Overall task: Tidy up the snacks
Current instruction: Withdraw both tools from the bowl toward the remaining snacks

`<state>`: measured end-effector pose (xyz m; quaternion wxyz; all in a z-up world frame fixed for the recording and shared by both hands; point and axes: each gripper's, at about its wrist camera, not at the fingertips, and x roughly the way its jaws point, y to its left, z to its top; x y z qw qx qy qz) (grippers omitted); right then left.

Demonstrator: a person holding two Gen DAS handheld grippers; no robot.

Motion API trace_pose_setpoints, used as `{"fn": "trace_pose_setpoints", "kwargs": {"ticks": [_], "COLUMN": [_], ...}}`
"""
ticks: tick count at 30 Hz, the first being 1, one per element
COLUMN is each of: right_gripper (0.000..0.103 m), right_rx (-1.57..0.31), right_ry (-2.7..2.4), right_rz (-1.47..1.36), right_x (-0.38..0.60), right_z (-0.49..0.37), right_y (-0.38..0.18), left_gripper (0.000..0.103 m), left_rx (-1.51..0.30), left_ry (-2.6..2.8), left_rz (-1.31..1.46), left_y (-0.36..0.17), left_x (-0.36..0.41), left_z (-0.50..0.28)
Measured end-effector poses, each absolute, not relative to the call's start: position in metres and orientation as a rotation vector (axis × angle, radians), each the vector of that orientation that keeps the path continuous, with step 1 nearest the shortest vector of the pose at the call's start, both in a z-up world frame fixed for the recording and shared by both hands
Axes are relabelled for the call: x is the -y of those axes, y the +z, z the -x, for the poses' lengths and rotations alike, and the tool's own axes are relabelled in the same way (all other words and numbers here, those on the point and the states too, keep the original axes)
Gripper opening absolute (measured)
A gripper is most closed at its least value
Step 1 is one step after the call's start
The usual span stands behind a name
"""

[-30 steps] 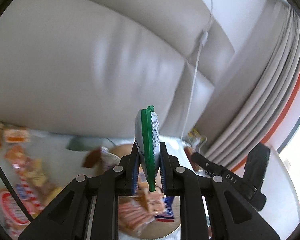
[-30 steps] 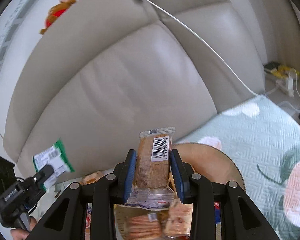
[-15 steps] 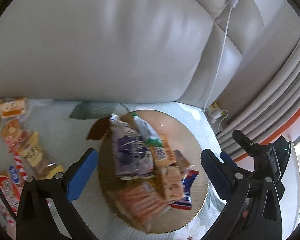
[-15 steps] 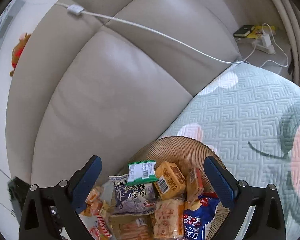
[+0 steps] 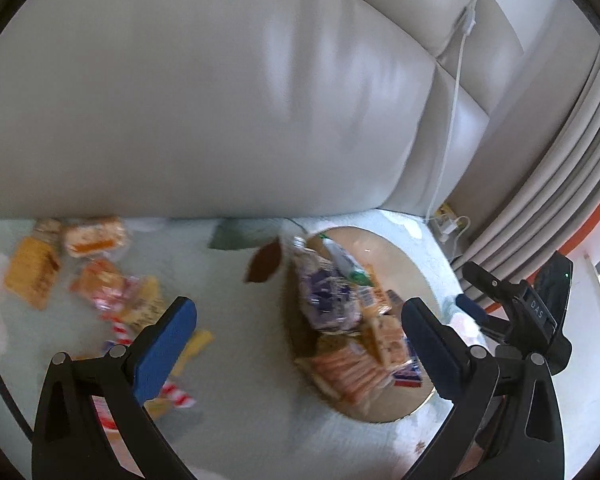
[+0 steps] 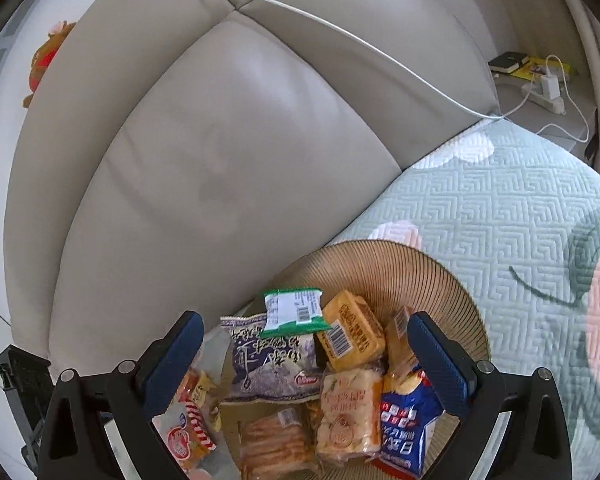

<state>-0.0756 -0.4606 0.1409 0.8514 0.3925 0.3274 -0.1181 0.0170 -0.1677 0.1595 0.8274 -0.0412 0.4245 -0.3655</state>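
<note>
A round tan plate on the quilted seat holds several snack packets. On top lies a green-and-white packet, over a purple-white bag. An orange biscuit pack and a blue bag lie beside them. My right gripper hovers over the pile, open, nothing between its blue pads. My left gripper is open too, above the seat just left of the plate. More loose packets lie scattered on the seat at the left.
The beige sofa backrest rises right behind the plate. A white charging cable runs across it to a power strip at the far right. The other gripper shows at the right edge of the left wrist view. Grey curtains hang beyond.
Both grippers opened and let go: the green packet and the barcode biscuit pack now lie on the plate. The left view has swung leftward, bringing the loose packets into sight.
</note>
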Motion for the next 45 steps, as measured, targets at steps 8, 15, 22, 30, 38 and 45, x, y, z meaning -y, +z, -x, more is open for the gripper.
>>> {"fn": "trace_pose_setpoints", "kwargs": {"ticks": [8,15,22,30,38,45], "right_gripper": [0.101,0.103,0.103,0.103,0.103,0.103], "right_rx": [-0.643,-0.597,-0.674,-0.829,-0.975,-1.093], "right_ry": [-0.280,-0.190,-0.064,-0.011,0.038,-0.013], "right_rz": [-0.781,-0.673,-0.614,-0.471,-0.248,-0.015], "right_x": [0.440,0.375,0.280,0.198,0.145,0.116], "right_z": [0.079,0.055,0.012,-0.046,-0.100,-0.146], "right_y": [0.166,0.214,0.204,0.159,0.101,0.040], "left_gripper": [0.102,0.102,0.102,0.102,0.102,0.102], "left_rx": [-0.832,-0.791,-0.804,-0.844,-0.958,-1.110], "left_ry": [-0.677,-0.564,-0.516,-0.521,-0.598,-0.521], "left_rz": [0.047,0.050,0.070,0.142,0.119,-0.164], "left_y": [0.195,0.203,0.165,0.117,0.071,0.010], "left_x": [0.102,0.033,-0.011,-0.036,-0.015,0.023], "left_z": [-0.054,-0.098,-0.133,-0.162,-0.173,-0.175]}}
